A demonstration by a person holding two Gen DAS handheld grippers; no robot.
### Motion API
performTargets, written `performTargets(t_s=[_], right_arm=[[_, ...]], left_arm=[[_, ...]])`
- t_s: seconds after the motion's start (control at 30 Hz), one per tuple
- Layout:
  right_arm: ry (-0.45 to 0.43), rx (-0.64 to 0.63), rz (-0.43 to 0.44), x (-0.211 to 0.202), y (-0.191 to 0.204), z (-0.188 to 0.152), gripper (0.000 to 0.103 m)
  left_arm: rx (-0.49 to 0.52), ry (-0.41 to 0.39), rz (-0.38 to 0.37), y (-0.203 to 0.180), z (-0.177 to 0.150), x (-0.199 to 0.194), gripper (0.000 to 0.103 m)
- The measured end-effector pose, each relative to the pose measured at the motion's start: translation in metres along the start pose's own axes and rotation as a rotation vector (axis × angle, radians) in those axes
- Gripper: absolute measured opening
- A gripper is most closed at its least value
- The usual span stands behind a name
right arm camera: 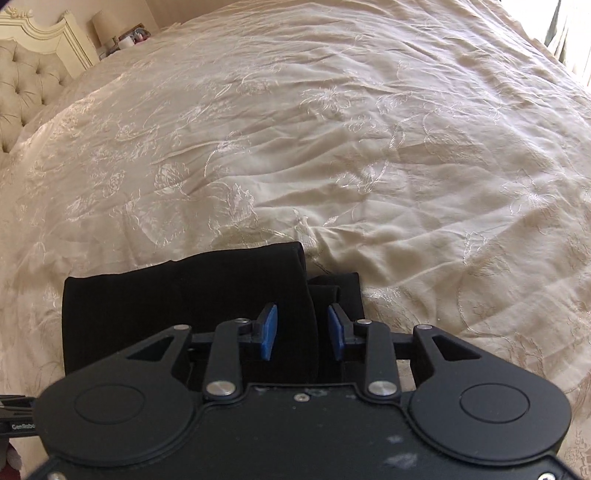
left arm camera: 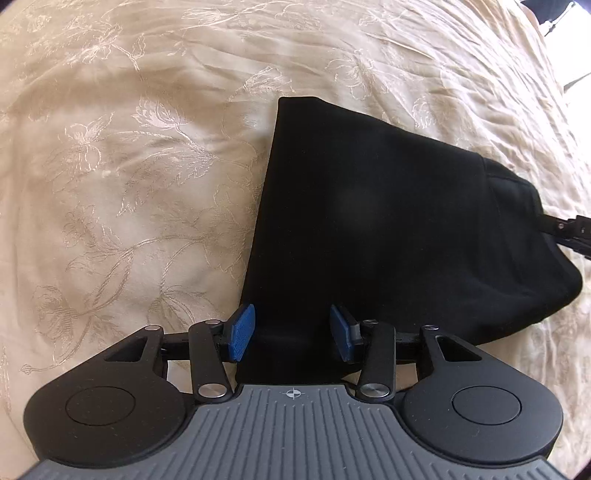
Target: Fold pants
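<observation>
On the cream embroidered bedspread (left arm camera: 110,166) the black pants (left arm camera: 388,221) lie already folded into a compact stack, sitting flat near my edge of the bed. Judging by the shape, most of the folding is done; what's left looks like a final fold or just squaring it up.

My left gripper (left arm camera: 291,330) sits at the near left end of the stack. Blue pads (left arm camera: 242,332) are spread wide, nothing clamped. Fabric runs between them and below, but I can't tell if the pads touch it. Released, as far as I can see. The left pad overhangs the stack's left edge, so I'm probably lined up to pinch that edge.

My right gripper (right arm camera: 302,330) is over the other end, where an upper layer's rounded fold edge runs down between the pads. A lower layer pokes out just to the right of it. Its jaws stand apart too, narrower than the left, gap visible on both sides, so not gripping.

Far left in the right wrist view: tufted headboard (right arm camera: 26,85) and a lamp (right arm camera: 103,26), well apart from the work.

Risk, in my judgement: grabbing only the top layer and dragging the stack askew.
</observation>
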State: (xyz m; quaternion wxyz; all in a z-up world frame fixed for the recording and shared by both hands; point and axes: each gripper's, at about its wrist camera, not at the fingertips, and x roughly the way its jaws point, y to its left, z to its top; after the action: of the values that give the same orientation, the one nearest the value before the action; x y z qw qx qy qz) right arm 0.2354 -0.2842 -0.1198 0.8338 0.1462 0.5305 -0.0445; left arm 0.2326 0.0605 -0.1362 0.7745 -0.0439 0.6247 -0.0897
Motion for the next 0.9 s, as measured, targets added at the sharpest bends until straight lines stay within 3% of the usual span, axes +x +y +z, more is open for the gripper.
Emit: performTargets(t_s=[0.13, 0.17, 0.2, 0.27, 0.3, 0.37, 0.47, 0.6, 0.73, 0.9], right_arm=[[0.022, -0.014, 0.024, 0.010, 0.001, 0.003, 0.036], [0.021, -0.024, 0.023, 0.010, 0.003, 0.003, 0.032], [0.017, -0.043, 0.010, 0.009, 0.006, 0.002, 0.019], [0.002, -0.102, -0.017, 0.001, 0.013, 0.001, 0.007], [-0.015, -0.115, 0.001, -0.008, 0.015, 0.001, 0.005], [-0.059, -0.119, 0.026, -0.030, 0.016, 0.000, 0.004], [-0.096, -0.101, -0.026, -0.045, 0.007, -0.006, 0.003], [0.010, -0.002, -0.077, -0.010, -0.017, -0.016, 0.004], [0.008, 0.014, -0.073, -0.002, -0.017, -0.020, 0.005], [0.016, 0.036, -0.064, -0.001, -0.022, -0.022, 0.006]], left_arm=[[-0.071, -0.048, -0.007, 0.016, -0.001, -0.015, 0.044], [-0.092, -0.059, -0.008, 0.021, -0.001, -0.018, 0.044], [-0.114, -0.070, -0.004, 0.027, -0.001, -0.022, 0.044], [-0.134, -0.078, 0.010, 0.034, 0.001, -0.026, 0.044], [-0.140, -0.083, 0.019, 0.039, 0.002, -0.029, 0.044], [-0.141, -0.087, 0.033, 0.043, 0.003, -0.031, 0.044], [-0.125, -0.080, 0.042, 0.045, 0.002, -0.030, 0.044], [-0.079, -0.052, 0.026, 0.035, -0.001, -0.021, 0.044], [-0.069, 0.006, 0.007, 0.027, -0.011, -0.007, 0.044], [-0.146, 0.050, -0.028, 0.039, -0.032, -0.003, 0.046]])
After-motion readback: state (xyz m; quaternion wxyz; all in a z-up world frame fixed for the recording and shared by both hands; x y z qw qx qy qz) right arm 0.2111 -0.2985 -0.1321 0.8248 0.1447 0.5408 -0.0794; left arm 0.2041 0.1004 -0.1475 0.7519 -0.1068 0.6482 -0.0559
